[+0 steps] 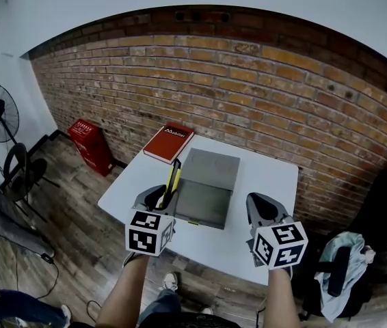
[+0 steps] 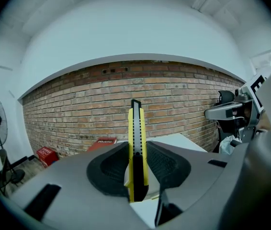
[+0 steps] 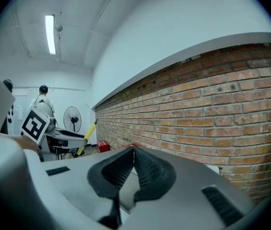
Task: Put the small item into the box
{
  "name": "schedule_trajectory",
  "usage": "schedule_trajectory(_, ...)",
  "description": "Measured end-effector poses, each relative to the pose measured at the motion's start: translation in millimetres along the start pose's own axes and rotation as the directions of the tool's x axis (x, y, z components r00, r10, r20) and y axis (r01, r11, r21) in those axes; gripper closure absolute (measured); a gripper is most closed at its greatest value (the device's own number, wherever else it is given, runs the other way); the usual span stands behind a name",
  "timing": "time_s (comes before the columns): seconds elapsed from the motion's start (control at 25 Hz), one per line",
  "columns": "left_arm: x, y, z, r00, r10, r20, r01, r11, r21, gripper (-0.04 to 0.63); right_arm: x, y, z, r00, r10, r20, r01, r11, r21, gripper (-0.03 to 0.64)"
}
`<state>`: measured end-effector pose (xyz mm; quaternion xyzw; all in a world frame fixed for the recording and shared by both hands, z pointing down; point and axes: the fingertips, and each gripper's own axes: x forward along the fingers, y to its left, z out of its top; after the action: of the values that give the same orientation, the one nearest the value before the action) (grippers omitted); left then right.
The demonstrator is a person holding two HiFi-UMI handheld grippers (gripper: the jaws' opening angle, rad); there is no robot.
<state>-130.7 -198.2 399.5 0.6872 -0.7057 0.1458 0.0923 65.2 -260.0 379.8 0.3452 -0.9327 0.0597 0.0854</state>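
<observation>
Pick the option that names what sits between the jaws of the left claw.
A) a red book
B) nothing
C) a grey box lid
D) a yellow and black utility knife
D: in the left gripper view the left claw is closed on the utility knife, whose yellow and black body stands upright between the jaws.

White table point(image 1: 270, 175): grey box point(image 1: 210, 168) ctr, red book point(image 1: 169, 143) far-left corner.
</observation>
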Motion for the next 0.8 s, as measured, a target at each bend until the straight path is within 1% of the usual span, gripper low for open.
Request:
schedule_trajectory(0.16,23,17,3,1.0,-0.026,0.003,0.026,1.0,0.002,0.466,24,-3,2,1.0,-0.025,-0.006,0.025,1.0,-0.002,0.597)
schedule_trajectory(0.48,74,53,15,0.994,-0.113,0.001,0.113,0.993,0.027,0.466,71,-9,14,0.994,-0.109,-0.009,0.109,0.994,0.014,0.597)
schedule_trajectory(0.64,96,67,23,0.986,-0.167,0.0,0.167,0.985,0.051,0.466,90,-8,21,0.988,-0.154,-0.009,0.154,0.988,0.017,0.597)
schedule_trajectory(0.8,113,73,27,0.975,-0.224,-0.006,0.223,0.972,0.079,0.466,100,-6,25,0.981,-0.196,-0.006,0.196,0.98,0.022,0.597)
